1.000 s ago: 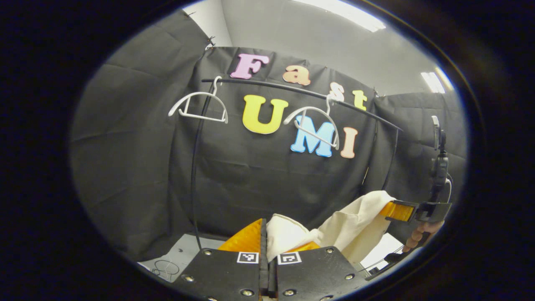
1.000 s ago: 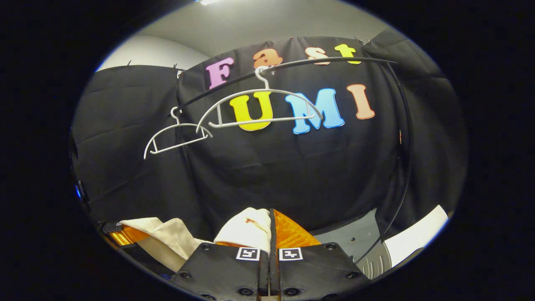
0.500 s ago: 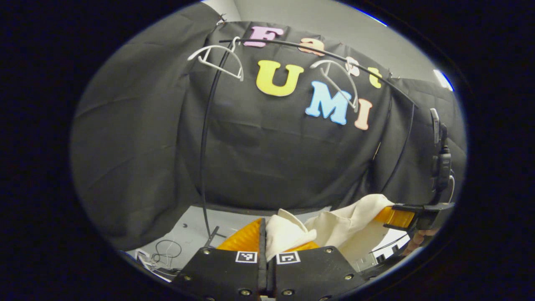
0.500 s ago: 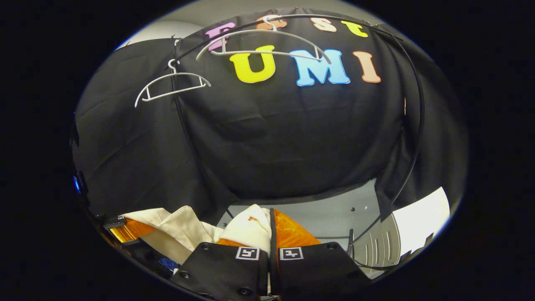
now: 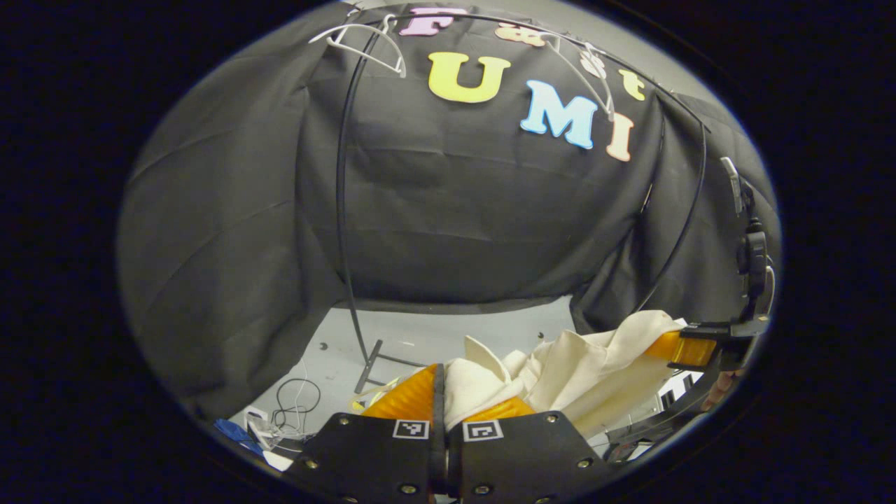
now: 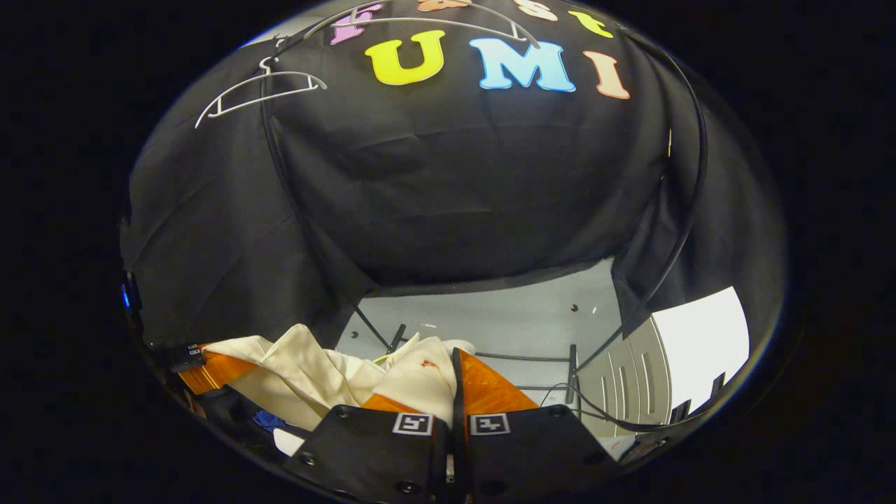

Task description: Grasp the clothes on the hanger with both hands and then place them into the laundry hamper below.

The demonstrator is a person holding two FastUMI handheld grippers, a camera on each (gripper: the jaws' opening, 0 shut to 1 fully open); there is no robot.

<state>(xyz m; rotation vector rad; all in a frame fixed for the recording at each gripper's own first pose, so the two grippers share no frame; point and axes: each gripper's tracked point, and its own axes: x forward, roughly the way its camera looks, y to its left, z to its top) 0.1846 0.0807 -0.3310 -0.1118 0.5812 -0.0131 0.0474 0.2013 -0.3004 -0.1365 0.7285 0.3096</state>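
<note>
Both grippers are clamped on the cream garment [image 5: 581, 364], off the hangers and carried low in front of the booth wall: the left gripper [image 5: 439, 399] has its fingers closed with a fold of cloth squeezed between them, and the right gripper [image 6: 455, 381] has its fingers pressed together on another bunched edge. In the left gripper view the right gripper shows farther off at the right edge, gripping the far end of the cloth. The garment hangs between the two grips as a slack band, so its long axis runs sideways from one gripper to the other, sagging in the middle, with loose folds pointing down toward the grey floor [image 6: 504, 322]. The white hangers [image 6: 259, 91] hang bare on the black rail [image 5: 343, 210] above. The hamper cannot be made out clearly, so the lowering is best done with both grips level and near each other, keeping the cloth bunched so that no trailing edge catches the rail's leg or the cables [image 5: 294, 406] on the floor. The fingers should part only once the bulk is judged to be inside the hamper's rim.
</note>
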